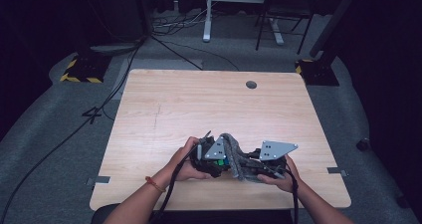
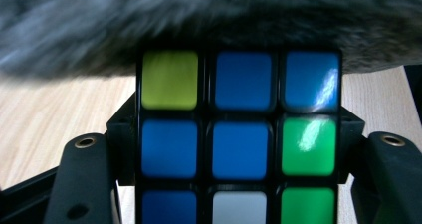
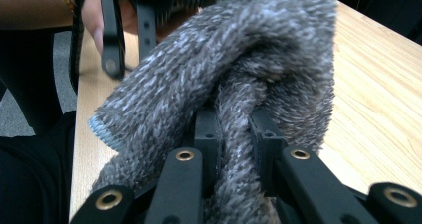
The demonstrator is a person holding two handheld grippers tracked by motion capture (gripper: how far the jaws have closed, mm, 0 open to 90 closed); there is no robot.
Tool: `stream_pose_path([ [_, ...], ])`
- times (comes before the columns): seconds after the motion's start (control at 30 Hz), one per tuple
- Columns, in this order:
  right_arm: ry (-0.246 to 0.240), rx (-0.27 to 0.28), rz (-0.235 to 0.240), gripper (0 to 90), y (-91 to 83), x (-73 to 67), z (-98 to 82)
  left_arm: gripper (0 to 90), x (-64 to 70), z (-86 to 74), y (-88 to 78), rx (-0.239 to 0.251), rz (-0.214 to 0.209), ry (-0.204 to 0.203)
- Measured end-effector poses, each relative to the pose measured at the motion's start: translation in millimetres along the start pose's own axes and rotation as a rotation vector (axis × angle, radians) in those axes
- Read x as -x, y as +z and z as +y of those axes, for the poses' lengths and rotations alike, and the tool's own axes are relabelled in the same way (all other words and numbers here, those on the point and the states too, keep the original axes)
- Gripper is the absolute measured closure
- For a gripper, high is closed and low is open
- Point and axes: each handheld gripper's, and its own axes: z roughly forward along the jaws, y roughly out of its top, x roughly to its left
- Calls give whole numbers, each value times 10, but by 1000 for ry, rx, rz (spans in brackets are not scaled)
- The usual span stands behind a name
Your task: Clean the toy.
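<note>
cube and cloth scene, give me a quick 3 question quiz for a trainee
1. True or false: the left gripper is shut on the puzzle cube.
2. Which does the right gripper pinch? A) a sponge B) the grey fuzzy cloth C) a cable
3. In the left gripper view, what colour is the top left sticker of the cube's facing side?

Key
1. True: both black jaws press against the cube's sides.
2. B: a fold of the cloth is bunched between the jaws, and the cloth drapes over toward the cube above the wooden table.
3. Yellow-green, beside two blue stickers.
</note>
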Motion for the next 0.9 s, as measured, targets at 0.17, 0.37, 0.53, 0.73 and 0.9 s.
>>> stream_pose_path([
  [0.17,-2,-1,-18,781,3,15,11,331,-1,7,3,14,0,-3],
  [0.37,57,-27,-47,782,-19,155,-89,332,-49,8,-163,85,27,-23],
  [0.53,114,-48,-26,781,25,242,-187,333,-66,15,-264,153,29,-39],
  [0.73,127,-21,34,781,62,215,-193,332,-52,29,-281,183,9,-32],
  [0.9,123,6,44,781,24,188,-176,327,-59,-2,-255,156,6,-20],
])
